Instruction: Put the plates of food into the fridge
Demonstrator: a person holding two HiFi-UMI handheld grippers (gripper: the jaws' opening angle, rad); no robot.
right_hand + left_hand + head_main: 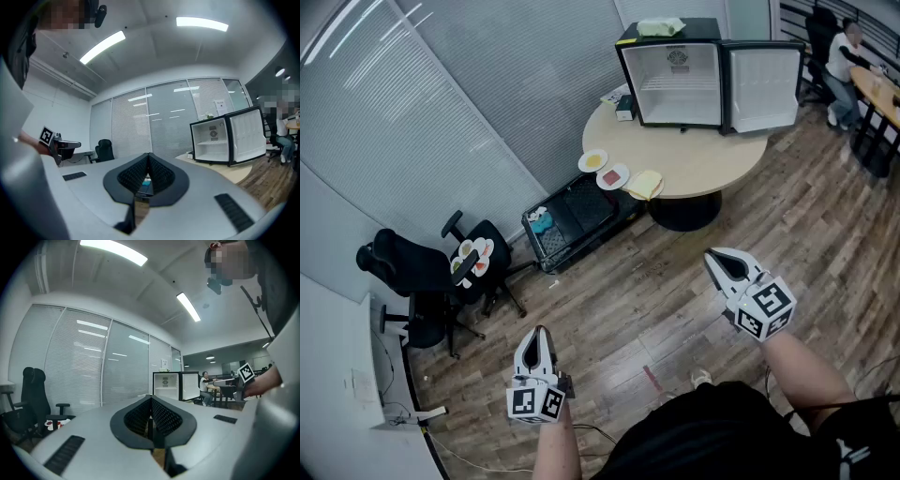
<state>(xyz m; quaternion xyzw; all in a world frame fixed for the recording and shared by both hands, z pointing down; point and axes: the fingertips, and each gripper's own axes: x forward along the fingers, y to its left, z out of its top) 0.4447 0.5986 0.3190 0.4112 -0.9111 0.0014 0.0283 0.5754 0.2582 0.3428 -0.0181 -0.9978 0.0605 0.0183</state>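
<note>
Here, we held the left gripper [540, 331] and right gripper [713, 254] clenched, empty; a boxy fridge [680, 80] gaped on the round wooden table [712, 161] at one o'clock.

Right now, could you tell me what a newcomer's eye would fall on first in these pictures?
The open mini fridge on the round table at the top of the head view stands out first, its shelves bare. Next come plates of food at the table's near-left edge and another plate on the black office chair at left. In the foreground, the left gripper and right gripper have jaws shut, empty.
</note>
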